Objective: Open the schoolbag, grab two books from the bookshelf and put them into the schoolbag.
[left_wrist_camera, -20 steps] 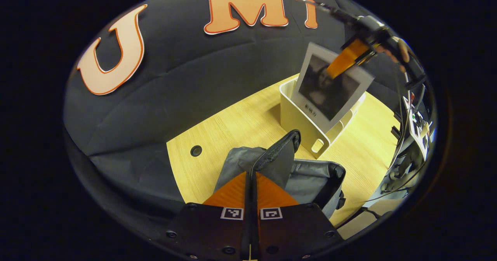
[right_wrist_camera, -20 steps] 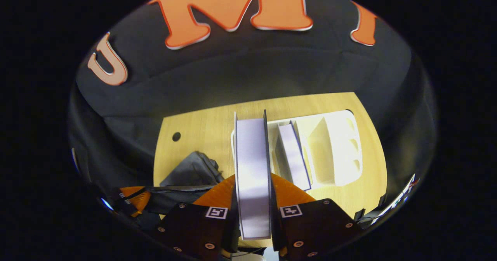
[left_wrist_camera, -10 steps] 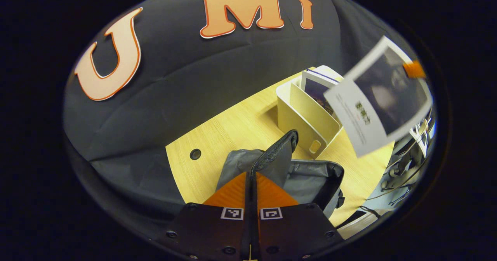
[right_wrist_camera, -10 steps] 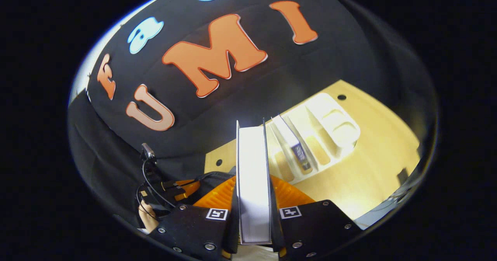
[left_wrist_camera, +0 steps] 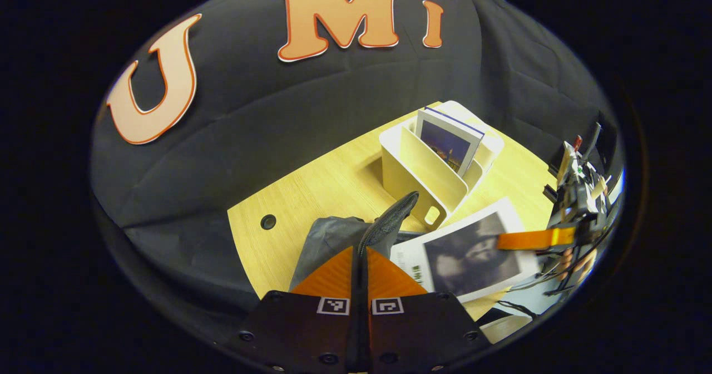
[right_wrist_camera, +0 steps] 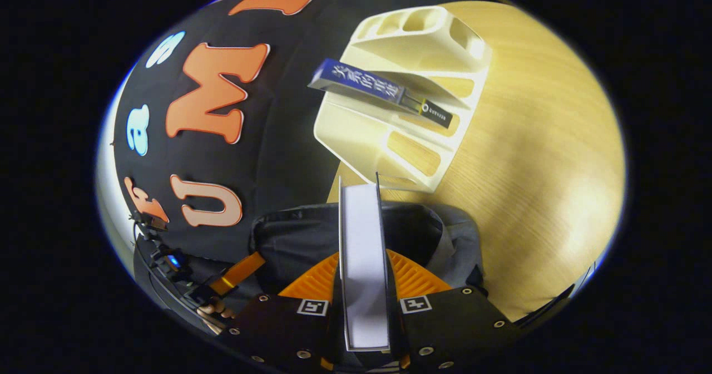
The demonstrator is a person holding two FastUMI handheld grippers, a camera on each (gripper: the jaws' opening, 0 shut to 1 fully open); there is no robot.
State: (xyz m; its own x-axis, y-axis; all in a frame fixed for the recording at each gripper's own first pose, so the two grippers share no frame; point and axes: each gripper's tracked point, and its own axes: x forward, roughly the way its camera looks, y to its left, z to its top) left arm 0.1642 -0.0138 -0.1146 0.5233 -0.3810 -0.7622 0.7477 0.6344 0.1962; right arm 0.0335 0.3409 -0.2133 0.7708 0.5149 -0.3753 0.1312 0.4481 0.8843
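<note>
The right gripper (right_wrist_camera: 364,285) is clamped on the first book (right_wrist_camera: 362,251), both fingers pressing its covers, the book standing edge-on between them and poised over the open mouth of the schoolbag (right_wrist_camera: 289,235). In the left gripper view the same book (left_wrist_camera: 467,257) lies nearly flat above the bag, pinched at its outer edge by the right gripper (left_wrist_camera: 534,239) (a hand shows just behind it). The left gripper (left_wrist_camera: 360,276) is closed tight on a thin fold of the bag's flap (left_wrist_camera: 397,218), apparently holding it up so the opening stays wide.

The schoolbag (left_wrist_camera: 328,240) sits at the near edge of the table (left_wrist_camera: 311,179), just in front of the white bookshelf (left_wrist_camera: 423,168), which stands toward the table's far right corner. One book remains (left_wrist_camera: 448,143) upright in a middle slot of the bookshelf (right_wrist_camera: 356,134); its dark spine (right_wrist_camera: 367,84) shows in the right gripper view.

By my reading, opening the bag is done and the first book is lifted out and on the point of going in. Left to do: lower and release it, then fetch the remaining book and stow it likewise.
</note>
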